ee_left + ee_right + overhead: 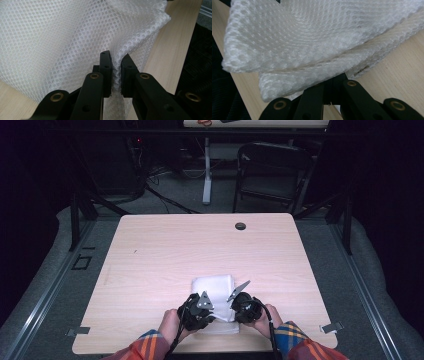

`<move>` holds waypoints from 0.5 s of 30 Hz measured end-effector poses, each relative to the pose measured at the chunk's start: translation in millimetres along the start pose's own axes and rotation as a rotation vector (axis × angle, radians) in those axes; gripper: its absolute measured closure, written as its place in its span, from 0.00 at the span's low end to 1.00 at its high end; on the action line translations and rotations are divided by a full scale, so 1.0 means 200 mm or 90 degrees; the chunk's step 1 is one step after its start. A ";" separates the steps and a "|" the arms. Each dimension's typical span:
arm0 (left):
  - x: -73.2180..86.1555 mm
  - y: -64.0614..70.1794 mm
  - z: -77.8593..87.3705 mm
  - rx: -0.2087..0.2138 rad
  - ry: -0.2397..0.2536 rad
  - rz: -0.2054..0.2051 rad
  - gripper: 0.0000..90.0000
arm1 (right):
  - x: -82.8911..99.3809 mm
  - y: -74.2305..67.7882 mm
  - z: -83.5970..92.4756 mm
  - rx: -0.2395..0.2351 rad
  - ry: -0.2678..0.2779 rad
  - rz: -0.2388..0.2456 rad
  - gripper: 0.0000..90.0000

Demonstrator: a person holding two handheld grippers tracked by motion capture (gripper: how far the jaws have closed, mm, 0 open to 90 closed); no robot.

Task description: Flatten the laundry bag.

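Pale wooden worktop (pixel 150 260) carries a folded white mesh fabric (pixel 214 287) at its near edge. Left gripper (pixel 115 65) has its jaws clenched on a pinched fold; right gripper (pixel 332 82) grasps the layered edge, probably to fold it.

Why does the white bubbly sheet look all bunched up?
The bubble wrap lies folded near the table's front edge, and both grippers pinch its near edge. The left gripper squeezes a ridge of it, so it puckers there; the right gripper lifts a layer. Nothing looks torn or spilled.
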State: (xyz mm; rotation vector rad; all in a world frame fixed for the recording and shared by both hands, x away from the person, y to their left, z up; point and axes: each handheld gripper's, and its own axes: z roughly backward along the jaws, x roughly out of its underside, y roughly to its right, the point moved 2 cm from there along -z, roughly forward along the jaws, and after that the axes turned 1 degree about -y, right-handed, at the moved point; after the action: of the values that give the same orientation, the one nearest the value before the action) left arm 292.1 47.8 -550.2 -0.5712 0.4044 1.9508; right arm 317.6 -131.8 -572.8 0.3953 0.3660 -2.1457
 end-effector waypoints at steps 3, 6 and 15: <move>0.01 -0.01 0.01 -0.011 0.006 0.008 0.92 | 0.01 0.00 -0.01 -0.006 0.023 0.007 1.00; 0.01 -0.01 0.02 -0.015 0.007 0.006 0.92 | 0.01 0.00 0.00 -0.001 0.007 0.027 1.00; 0.04 -0.03 0.08 -0.021 0.027 0.028 0.92 | 0.01 0.00 -0.01 -0.010 0.017 0.020 1.00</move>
State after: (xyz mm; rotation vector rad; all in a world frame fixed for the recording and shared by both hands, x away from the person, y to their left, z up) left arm 291.2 64.7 -541.7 -0.6309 0.4142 1.9931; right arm 317.2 -132.9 -574.9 0.4186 0.3881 -2.1071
